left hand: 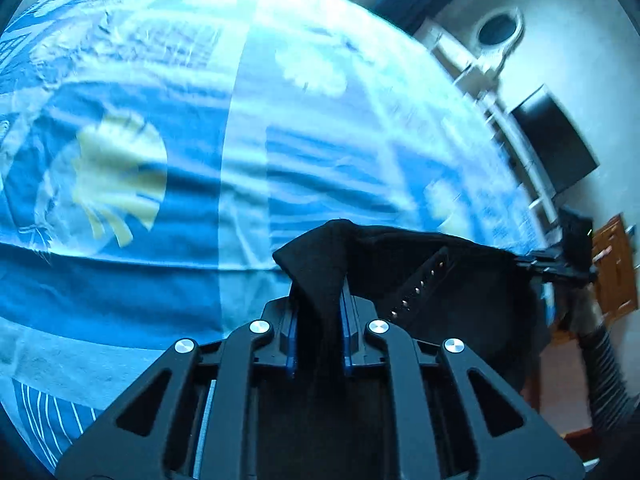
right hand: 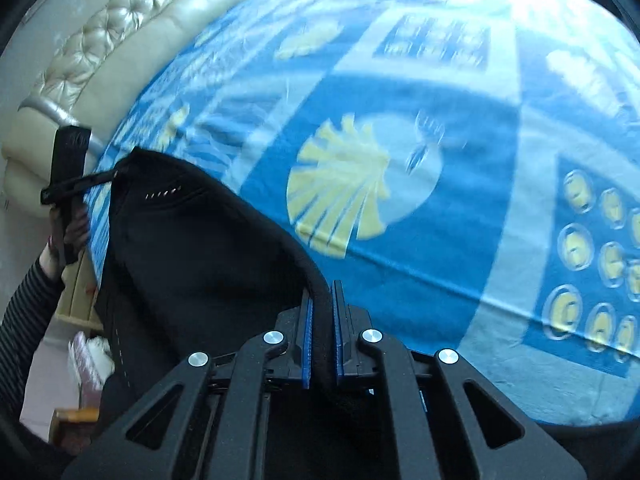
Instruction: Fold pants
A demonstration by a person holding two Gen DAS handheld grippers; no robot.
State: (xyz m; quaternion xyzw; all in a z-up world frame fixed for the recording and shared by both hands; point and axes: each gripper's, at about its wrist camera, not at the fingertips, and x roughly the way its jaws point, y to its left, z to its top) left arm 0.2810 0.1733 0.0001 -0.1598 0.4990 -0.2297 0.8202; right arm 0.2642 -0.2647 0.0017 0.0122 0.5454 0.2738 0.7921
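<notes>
The black pants [left hand: 440, 280] hang stretched between my two grippers above the bed. My left gripper [left hand: 319, 300] is shut on one corner of the fabric, which bunches up between its blue pads. A row of small metal studs [left hand: 416, 290] shows on the cloth. My right gripper [right hand: 321, 304] is shut on the rolled black edge of the pants [right hand: 192, 264]. Each view shows the other gripper far off: the right one [left hand: 560, 266] at the right edge, the left one [right hand: 70, 184] at the left edge.
A blue and white bedspread [left hand: 200, 160] with pale yellow shell patterns covers the bed [right hand: 440, 240] below. A cream tufted headboard [right hand: 120, 28] runs along the far left. A white shelf with a dark screen [left hand: 556, 140] stands by the wall beyond the bed.
</notes>
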